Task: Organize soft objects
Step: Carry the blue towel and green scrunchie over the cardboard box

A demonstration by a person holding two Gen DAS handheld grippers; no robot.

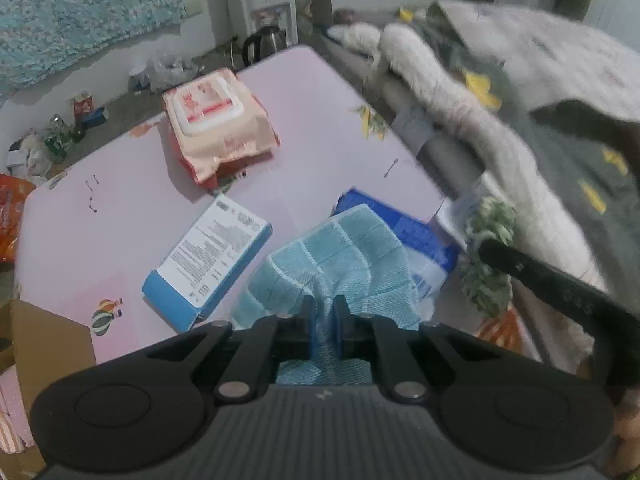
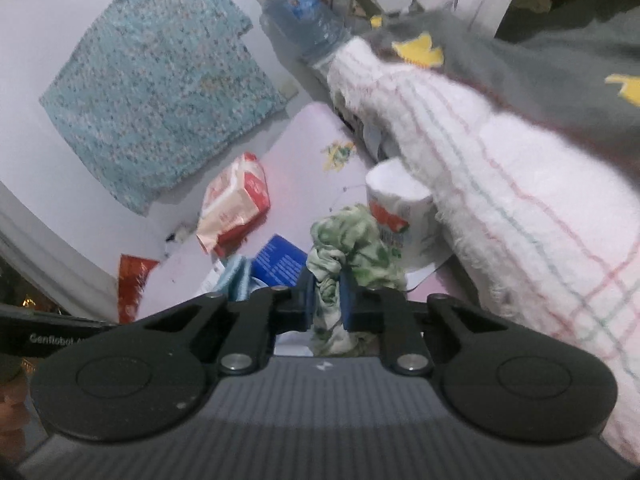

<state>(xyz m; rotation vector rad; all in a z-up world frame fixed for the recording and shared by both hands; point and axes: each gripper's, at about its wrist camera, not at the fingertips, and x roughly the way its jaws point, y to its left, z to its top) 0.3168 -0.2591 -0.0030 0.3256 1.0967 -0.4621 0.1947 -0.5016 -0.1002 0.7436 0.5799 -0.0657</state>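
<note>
My left gripper [image 1: 324, 312] is shut on a light blue waffle cloth [image 1: 340, 256], bunched between its blue pads above a pink table [image 1: 312, 128]. The cloth drapes over a blue packet [image 1: 424, 236]. My right gripper [image 2: 327, 292] is shut on a green-and-white patterned cloth [image 2: 352, 240], crumpled and pinched between its pads. That green cloth [image 1: 490, 248] shows at the table's right edge in the left wrist view, with the right gripper's black finger [image 1: 560, 280] beside it. The blue cloth [image 2: 236, 276] appears small at the lower left of the right wrist view.
A pink wipes pack [image 1: 216, 124] and a blue-and-white box [image 1: 212, 256] lie on the table. A paper roll [image 2: 400, 216] stands behind the green cloth. A white plaid towel [image 2: 520, 200] and grey blanket [image 1: 560, 92] lie to the right. A cardboard box [image 1: 48, 344] sits at lower left.
</note>
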